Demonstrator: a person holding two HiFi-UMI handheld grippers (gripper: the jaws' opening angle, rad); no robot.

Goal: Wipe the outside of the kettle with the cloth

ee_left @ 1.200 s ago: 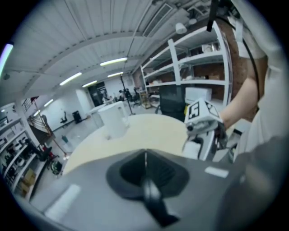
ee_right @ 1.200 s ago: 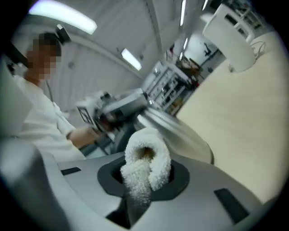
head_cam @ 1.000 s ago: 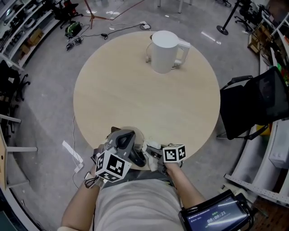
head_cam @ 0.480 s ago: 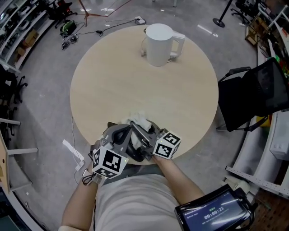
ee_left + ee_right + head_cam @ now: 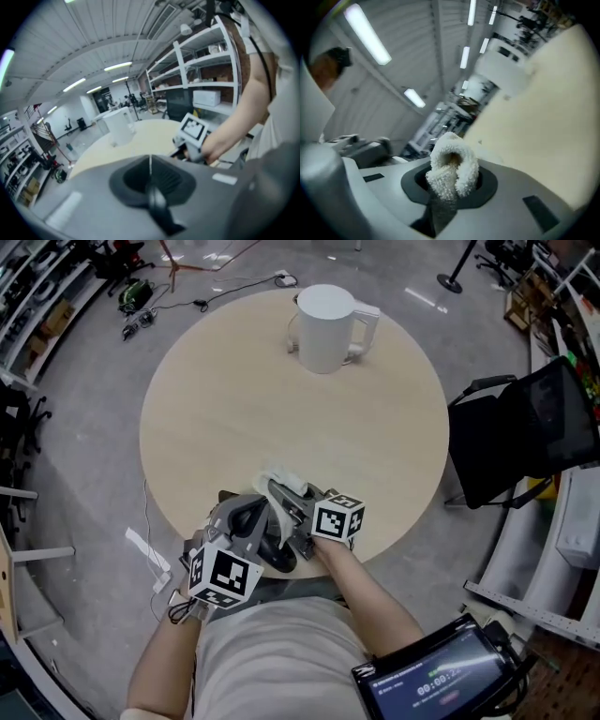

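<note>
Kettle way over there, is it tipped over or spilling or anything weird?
No, nothing stands out. The kettle stands upright at the far side of the table, no spill around it. The fluffy cloth is just bunched in the right tool.

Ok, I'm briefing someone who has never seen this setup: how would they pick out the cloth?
Find the pale round table. At its near edge the right gripper is shut on the cloth, a fluffy white wad. The only other white thing, the kettle, is smooth and stands at the far edge.
</note>
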